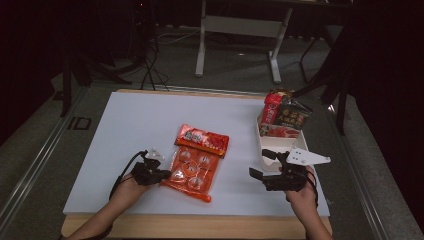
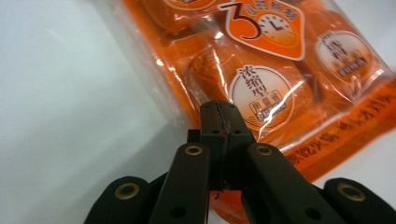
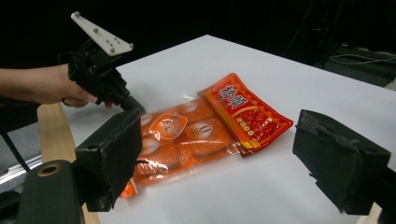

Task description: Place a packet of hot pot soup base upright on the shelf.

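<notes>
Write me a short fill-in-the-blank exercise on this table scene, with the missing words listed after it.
1. The left gripper is shut on the edge of the ____ bag.
2. The right gripper has its jaws ____.
3. The red packet lies partly on top of the orange bag's ____ end.
4. The white bin stands near the table's ____ edge.

Missing words: orange; open; far; right

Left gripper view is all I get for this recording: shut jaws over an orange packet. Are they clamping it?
Observer: The high view shows the left gripper at the near-left edge of the orange packet; whether film is pinched, I cannot tell.
Operator: Where is the other gripper?
Observer: The right gripper hovers open, beside the white bin.
Operator: Anything in that bin?
Observer: Yes, a red packet and a dark packet stand in it.
</notes>
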A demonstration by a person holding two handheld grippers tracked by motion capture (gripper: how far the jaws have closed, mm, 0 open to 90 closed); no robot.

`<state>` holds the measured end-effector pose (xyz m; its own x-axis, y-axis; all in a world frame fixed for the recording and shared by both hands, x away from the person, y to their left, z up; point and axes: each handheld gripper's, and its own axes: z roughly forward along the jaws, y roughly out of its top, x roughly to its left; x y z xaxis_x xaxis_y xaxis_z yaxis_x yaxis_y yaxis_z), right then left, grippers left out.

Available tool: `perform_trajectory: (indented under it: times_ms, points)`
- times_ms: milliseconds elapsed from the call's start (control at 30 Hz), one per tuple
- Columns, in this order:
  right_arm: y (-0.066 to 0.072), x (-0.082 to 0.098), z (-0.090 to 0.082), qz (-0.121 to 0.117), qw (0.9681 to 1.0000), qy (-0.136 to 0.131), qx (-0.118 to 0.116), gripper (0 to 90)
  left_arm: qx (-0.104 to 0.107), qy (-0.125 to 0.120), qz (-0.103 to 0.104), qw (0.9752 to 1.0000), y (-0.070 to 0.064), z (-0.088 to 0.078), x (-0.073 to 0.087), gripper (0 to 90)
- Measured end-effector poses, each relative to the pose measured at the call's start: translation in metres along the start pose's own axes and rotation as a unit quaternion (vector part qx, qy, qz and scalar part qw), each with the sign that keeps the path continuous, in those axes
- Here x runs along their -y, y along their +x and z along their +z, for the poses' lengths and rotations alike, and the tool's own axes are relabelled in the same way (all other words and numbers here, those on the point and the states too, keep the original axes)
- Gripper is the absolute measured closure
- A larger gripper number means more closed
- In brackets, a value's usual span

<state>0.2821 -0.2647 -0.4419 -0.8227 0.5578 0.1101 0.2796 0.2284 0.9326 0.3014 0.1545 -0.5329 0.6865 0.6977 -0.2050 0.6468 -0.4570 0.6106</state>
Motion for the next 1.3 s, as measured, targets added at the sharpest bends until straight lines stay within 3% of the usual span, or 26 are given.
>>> perform_trajectory:
  times_ms: [233,400,567,667,767,867,933,1100,1300]
  points:
    - [0.001,-0.001,-0.001,-0.007,1.0,-0.004,0.003,15.7,0.028,-0.005,-0.005,0.9996,-0.014,0.006,-0.001,89.9]
    - [0.002,0.0,0.0,-0.01,0.9999,-0.01,-0.008,15.8,0.047,-0.005,0.005,0.9988,-0.026,0.012,-0.004,89.8]
    - [0.004,0.0,0.002,-0.015,0.9998,-0.001,-0.012,15.8,0.057,-0.005,0.004,0.9983,-0.025,0.013,-0.005,89.7]
    - [0.006,-0.001,0.002,-0.026,0.9996,0.0,-0.009,15.8,0.062,-0.01,0.006,0.998,-0.021,0.012,-0.005,88.0]
    - [0.006,-0.001,0.001,-0.032,0.9995,-0.001,-0.004,15.8,0.071,-0.018,-0.004,0.9973,-0.016,0.008,-0.008,77.4]
    - [0.005,0.0,0.0,-0.022,0.9997,-0.004,-0.007,15.8,0.071,-0.034,-0.009,0.9969,-0.01,0.003,-0.009,65.0]
    - [0.005,0.0,0.0,-0.02,0.9998,-0.004,-0.006,15.8,0.058,-0.048,-0.014,0.997,-0.003,-0.001,-0.011,60.1]
    - [0.007,0.001,0.001,-0.025,0.9997,0.0,0.001,15.1,0.047,-0.087,-0.027,0.9948,0.016,-0.006,-0.015,53.4]
    - [0.01,0.0,0.002,-0.058,0.9983,-0.005,0.011,14.1,0.019,-0.106,-0.034,0.9936,0.037,-0.004,-0.023,45.7]
